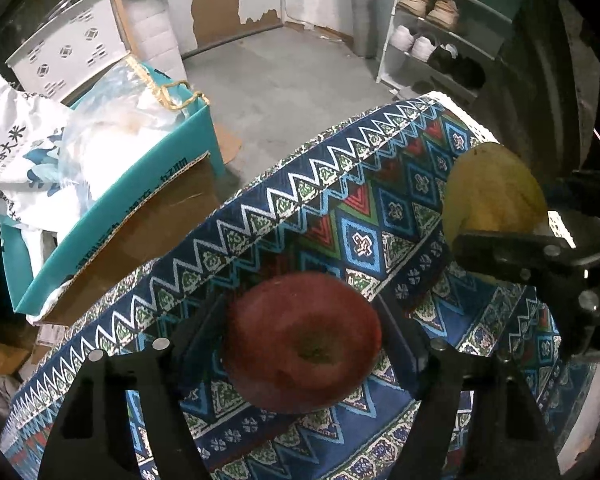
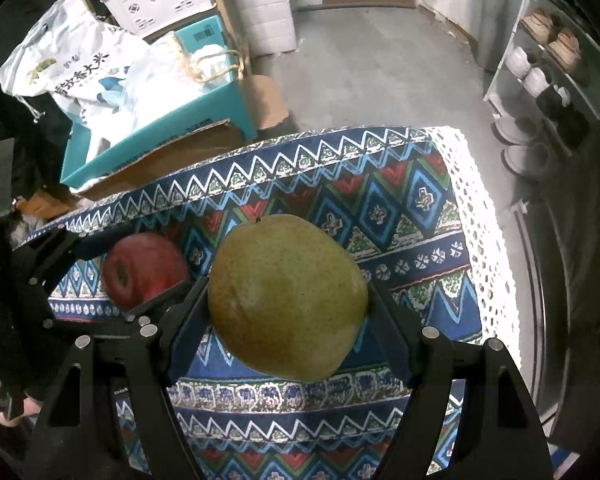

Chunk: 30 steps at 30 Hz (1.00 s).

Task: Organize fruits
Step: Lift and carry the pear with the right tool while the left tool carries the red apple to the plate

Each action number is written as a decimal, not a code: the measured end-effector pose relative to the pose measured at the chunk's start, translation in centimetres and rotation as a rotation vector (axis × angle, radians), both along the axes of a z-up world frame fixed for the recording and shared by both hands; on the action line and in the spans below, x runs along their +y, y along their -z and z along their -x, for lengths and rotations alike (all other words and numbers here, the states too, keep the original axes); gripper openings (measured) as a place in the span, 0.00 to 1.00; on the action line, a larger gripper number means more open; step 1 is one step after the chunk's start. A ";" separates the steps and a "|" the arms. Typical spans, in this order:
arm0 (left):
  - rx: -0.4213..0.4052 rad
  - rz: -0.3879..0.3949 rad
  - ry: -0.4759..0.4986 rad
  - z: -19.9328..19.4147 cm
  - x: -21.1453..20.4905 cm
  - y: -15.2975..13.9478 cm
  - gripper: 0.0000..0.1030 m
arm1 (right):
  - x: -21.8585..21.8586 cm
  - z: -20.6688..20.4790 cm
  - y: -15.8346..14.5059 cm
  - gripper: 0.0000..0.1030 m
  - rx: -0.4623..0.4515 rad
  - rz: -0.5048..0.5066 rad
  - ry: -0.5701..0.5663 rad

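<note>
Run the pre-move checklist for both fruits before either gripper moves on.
1. Right gripper clamped on pear: ok, both pads touch its sides.
2. Left gripper around apple: ok, fingers flank it.
3. Left pads pressing on apple: cannot tell.
4. Apple and pear apart: ok.
5. Patterned cloth free of other fruit: ok in view.
6. Container to sort into: cannot tell, none in view.

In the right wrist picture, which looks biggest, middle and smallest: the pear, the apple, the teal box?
As they look there:
1. Pear, though it is nearest the camera
2. Teal box
3. Red apple, partly hidden

The box is farther away, so true sizes stay unsure.
</note>
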<state>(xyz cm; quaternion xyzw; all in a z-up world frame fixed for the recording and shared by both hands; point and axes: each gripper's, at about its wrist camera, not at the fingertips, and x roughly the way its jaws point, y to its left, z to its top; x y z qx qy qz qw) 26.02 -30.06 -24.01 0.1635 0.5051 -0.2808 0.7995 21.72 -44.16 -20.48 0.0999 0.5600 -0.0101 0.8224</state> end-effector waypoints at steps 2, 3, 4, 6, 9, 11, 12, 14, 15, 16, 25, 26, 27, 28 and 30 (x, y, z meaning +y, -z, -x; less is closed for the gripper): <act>0.008 0.010 -0.008 0.2 0.3 0.0 0.74 | 0.0 0.1 0.0 0.74 -0.001 0.000 0.000; 0.008 0.012 -0.012 0.3 0.5 0.0 0.74 | 0.1 0.1 0.0 0.74 -0.001 0.001 0.000; 0.007 0.014 -0.018 0.4 0.7 0.0 0.74 | 0.1 0.2 0.0 0.74 -0.001 0.002 -0.001; 0.007 0.022 -0.028 0.6 1.1 0.0 0.74 | 0.3 0.4 0.0 0.74 -0.001 0.002 -0.005; 0.006 0.033 -0.044 1.1 1.9 -0.3 0.73 | 0.7 0.6 -0.3 0.74 -0.004 0.002 -0.012; 0.004 0.043 -0.058 1.6 2.5 -0.5 0.73 | 1.0 0.9 -0.5 0.74 -0.010 0.003 -0.019; 0.005 0.049 -0.066 1.9 2.9 -0.7 0.73 | 1.2 1.0 -0.6 0.74 -0.014 0.004 -0.022; -0.002 0.062 -0.078 2.6 3.6 -1.2 0.72 | 1.5 1.2 -0.9 0.74 -0.019 0.004 -0.028; -0.007 0.064 -0.080 2.9 3.8 -1.4 0.72 | 1.7 1.3 -1.0 0.74 -0.021 0.005 -0.031; -0.013 0.062 -0.082 3.2 4.1 -1.6 0.71 | 1.8 1.5 -1.2 0.74 -0.024 0.007 -0.036; -0.018 0.073 -0.093 5.6 6.1 -2.7 0.60 | 3.4 2.5 -3.0 0.74 -0.050 0.009 -0.064; -0.014 0.081 -0.089 5.7 6.2 -2.8 0.58 | 3.5 2.6 -3.1 0.74 -0.050 0.008 -0.068; -0.018 0.095 -0.080 5.8 6.2 -3.0 0.54 | 3.7 2.7 -3.1 0.74 -0.050 0.008 -0.072; -0.022 0.104 -0.070 5.7 6.1 -3.2 0.52 | 3.9 2.8 -3.1 0.74 -0.051 0.007 -0.075; -0.014 0.106 -0.056 5.3 5.7 -3.1 0.53 | 4.0 2.9 -3.1 0.74 -0.051 0.004 -0.078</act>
